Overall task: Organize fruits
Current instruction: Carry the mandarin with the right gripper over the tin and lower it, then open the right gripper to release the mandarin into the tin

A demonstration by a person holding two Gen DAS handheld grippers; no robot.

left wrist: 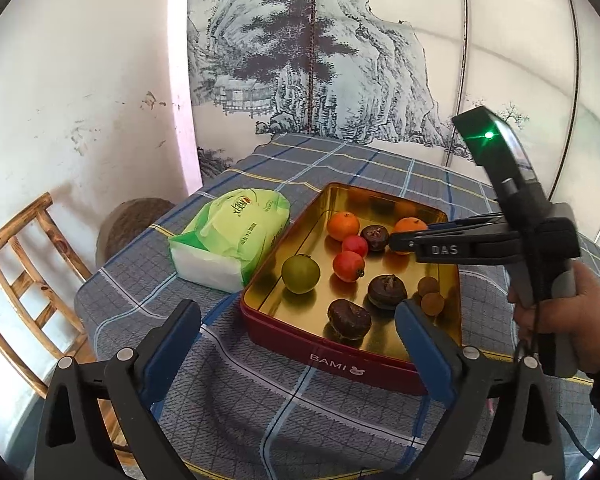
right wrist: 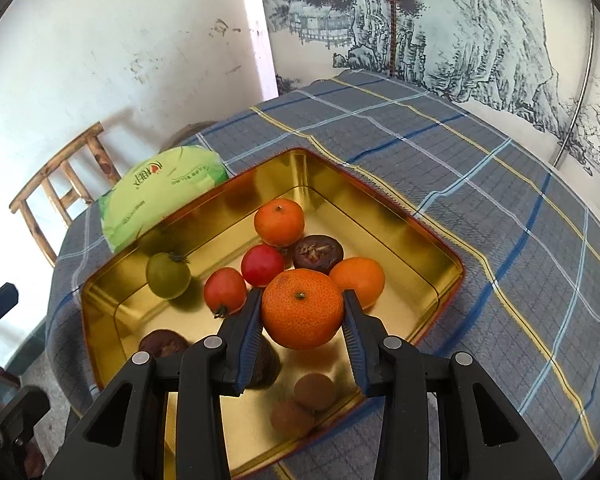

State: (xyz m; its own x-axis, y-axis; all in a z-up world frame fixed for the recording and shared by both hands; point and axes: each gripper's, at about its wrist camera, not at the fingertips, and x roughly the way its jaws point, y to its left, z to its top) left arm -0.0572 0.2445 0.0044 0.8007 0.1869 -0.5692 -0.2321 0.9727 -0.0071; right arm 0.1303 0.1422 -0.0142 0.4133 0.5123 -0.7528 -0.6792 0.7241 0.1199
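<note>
Holding a mandarin (right wrist: 302,309) in my right tongs (right wrist: 302,312), pinched between both blue pads just above the gold-lined tin (right wrist: 380,216), I judge the sorting to be well advanced. Already lying in the tin are two other mandarins (right wrist: 279,222), two red fruits (right wrist: 225,292), a green fruit (right wrist: 168,275), three dark brown wrinkled fruits (left wrist: 349,319) and two small tan round ones (right wrist: 315,391). My left tongs (left wrist: 298,326) hang wide apart and hold nothing, poised at the near edge of the tin over the checked cloth of the bench (left wrist: 260,400). A green pack of tissues (left wrist: 230,236) sits just beside the tin on its left. I see no loose fruit on the cloth in either view, so what remains looks like lowering this mandarin among the others and letting go.
</note>
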